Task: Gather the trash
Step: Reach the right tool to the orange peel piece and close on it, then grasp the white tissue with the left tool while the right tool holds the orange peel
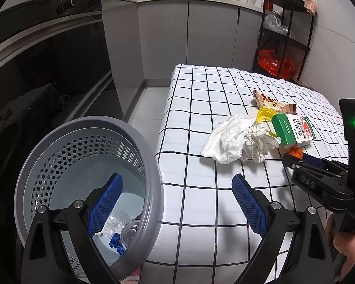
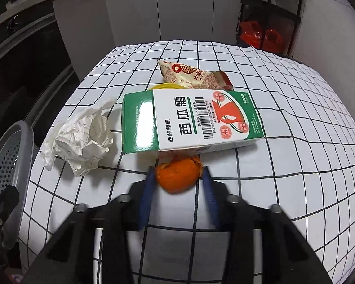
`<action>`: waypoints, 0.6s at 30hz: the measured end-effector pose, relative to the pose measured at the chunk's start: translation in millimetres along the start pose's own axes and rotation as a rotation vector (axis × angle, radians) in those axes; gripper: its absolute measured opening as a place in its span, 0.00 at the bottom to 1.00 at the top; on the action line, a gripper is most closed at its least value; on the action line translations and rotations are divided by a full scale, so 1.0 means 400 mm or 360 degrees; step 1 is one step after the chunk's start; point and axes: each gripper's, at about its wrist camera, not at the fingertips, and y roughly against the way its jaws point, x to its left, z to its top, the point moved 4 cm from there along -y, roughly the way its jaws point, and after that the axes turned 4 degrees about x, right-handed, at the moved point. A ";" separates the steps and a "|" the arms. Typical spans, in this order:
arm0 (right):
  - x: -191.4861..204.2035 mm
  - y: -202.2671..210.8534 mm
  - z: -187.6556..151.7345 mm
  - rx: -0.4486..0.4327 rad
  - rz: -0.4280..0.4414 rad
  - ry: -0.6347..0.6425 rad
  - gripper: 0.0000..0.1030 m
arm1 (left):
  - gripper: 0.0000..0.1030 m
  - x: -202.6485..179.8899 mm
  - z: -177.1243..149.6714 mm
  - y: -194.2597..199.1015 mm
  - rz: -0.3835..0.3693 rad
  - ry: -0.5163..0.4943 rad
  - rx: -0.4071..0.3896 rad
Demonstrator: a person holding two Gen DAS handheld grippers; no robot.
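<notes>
The right gripper (image 2: 178,177) has its jaws clenched on a piece of orange peel (image 2: 177,176) on the near part of a counter (image 2: 295,165) covered in a white cloth with a black grid. In the right wrist view the blue pads press the peel from both sides, and the peel lies just in front of a green and white carton (image 2: 191,120), apparently touching its lower edge.

The peel looks light, soft and curled, with a torn upper edge; it is likely to flex rather than resist, so a hold across its rounded body, as here, seems safer than one on the ragged rim.

The carton lies on its side and reads "西瓜霜" in large characters, with "桂林鼎康" beside them and a barcode. It is probably thin cardboard, light and easily dented, best taken across its narrow faces.

Behind the carton are a yellow lid or cup (image 1: 264,114), mostly hidden, and a red and cream snack wrapper (image 2: 194,74) whose print is too small to read. To the left sits crumpled white paper (image 2: 82,139), partly grid-printed, which should crush easily.

The left gripper (image 1: 177,203) hangs with its jaws released over the rim of a grey perforated bin (image 1: 87,127) at the counter's left edge. The bin already holds a few scraps. The right gripper's body carries the letters "DAS".
</notes>
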 end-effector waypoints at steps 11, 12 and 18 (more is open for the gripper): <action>-0.131 0.091 -0.033 -0.0044 0.0095 -0.0284 0.21 | 0.89 -0.015 0.001 0.004 -0.0017 -0.0017 -0.0010; -0.141 0.105 -0.034 -0.0061 0.0107 -0.0307 0.21 | 0.89 -0.018 0.000 0.005 -0.0019 -0.0021 -0.0012; -0.169 0.184 -0.047 -0.0153 0.0215 -0.0404 0.21 | 0.89 -0.032 0.007 0.009 -0.0046 -0.0031 -0.0030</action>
